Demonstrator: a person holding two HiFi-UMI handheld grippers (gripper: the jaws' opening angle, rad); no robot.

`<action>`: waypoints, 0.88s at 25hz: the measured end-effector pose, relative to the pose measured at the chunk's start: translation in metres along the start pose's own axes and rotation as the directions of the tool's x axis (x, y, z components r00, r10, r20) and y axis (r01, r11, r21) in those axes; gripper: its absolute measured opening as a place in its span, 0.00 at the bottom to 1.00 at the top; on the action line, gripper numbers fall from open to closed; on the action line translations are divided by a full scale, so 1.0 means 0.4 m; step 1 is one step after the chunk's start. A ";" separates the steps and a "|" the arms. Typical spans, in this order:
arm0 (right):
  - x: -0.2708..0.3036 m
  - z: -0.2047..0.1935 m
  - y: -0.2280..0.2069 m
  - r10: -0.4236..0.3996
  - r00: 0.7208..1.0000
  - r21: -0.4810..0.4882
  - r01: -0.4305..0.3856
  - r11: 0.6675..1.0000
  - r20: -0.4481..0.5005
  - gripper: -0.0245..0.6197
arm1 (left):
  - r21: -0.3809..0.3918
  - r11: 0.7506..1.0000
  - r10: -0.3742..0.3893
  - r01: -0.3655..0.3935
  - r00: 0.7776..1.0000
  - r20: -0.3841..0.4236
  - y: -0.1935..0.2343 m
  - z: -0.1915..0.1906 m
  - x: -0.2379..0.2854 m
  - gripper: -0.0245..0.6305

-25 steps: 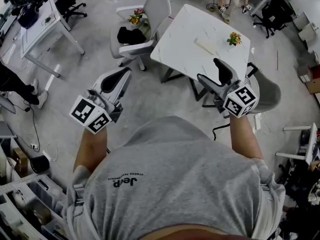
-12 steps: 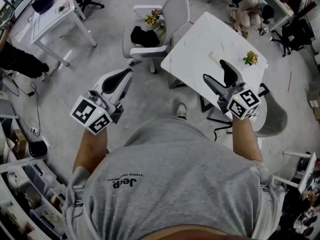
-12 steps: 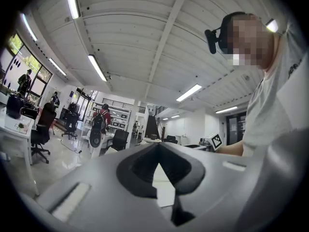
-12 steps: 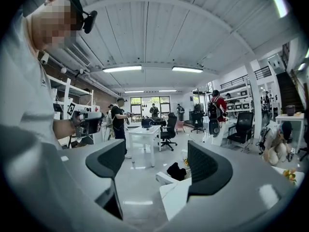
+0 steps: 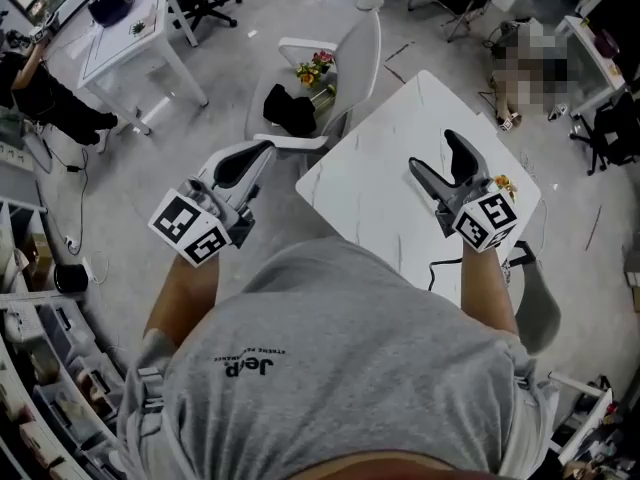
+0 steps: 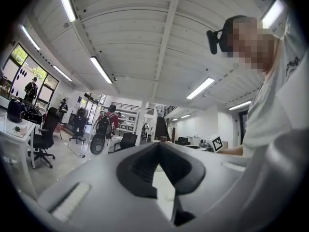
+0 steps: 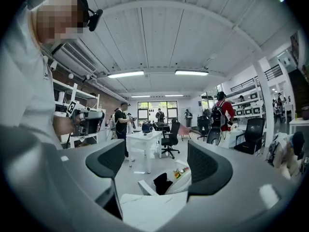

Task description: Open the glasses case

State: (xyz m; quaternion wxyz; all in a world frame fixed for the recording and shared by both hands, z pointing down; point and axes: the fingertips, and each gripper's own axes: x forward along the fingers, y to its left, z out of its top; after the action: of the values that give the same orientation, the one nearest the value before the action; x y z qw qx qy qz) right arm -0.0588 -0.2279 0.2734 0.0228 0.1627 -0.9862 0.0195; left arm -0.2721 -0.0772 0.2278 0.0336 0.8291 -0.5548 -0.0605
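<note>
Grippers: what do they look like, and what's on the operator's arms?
The left gripper and right gripper both have grey moulded bodies and curved jaws lined with black pads. Each carries a white marker cube printed with black square patterns. The person wears a grey short-sleeved T-shirt; forearms are uncovered.

Left gripper [image 5: 264, 149]: shell was grey plastic, matt and smooth.
Right gripper [image 5: 435, 153]: the same grey matt plastic; its pads [image 7: 206, 166] were black, dull and finely textured.
Marker cubes [image 5: 190, 230]: matt white faces printed with black squares.
Table [image 5: 365, 183]: white top, smooth, with faint grey marble-like veining and a slight sheen.
Chair [image 5: 358, 53]: white moulded shell that looked like smooth plastic.
Bundle [image 5: 290, 111] on the chair seat: black cloth, soft and crumpled.
T-shirt [image 5: 340, 358]: grey knit cloth, matt, with dark printed lettering.
Floor [image 5: 150, 158]: grey, concrete-like, dull and mottled.
Ceiling [image 7: 159, 23]: white ribbed panels, matt.
</note>
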 end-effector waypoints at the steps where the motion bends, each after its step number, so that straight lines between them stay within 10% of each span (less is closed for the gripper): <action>1: 0.006 0.006 -0.039 0.006 1.000 -0.011 -0.006 1.000 0.003 0.63 | -0.006 1.000 0.005 -0.005 1.000 0.001 0.001 0.001 0.041 0.12; 10: 0.125 -0.018 -0.220 -0.012 1.000 0.007 0.012 1.000 0.008 0.63 | -0.016 1.000 -0.001 0.000 0.997 -0.073 0.123 -0.035 0.215 0.12; 22: 0.194 -0.051 -0.120 -0.214 0.973 0.009 0.216 0.976 -0.089 0.63 | -0.043 0.977 -0.214 0.210 0.972 -0.099 0.294 -0.066 0.221 0.12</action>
State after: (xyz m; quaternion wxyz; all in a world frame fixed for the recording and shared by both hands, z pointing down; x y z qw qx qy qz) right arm -0.1161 -0.2973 0.2993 0.0665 0.2676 -0.9607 0.0330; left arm -0.3427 -0.2040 0.2628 0.0691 0.8849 -0.4596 -0.0298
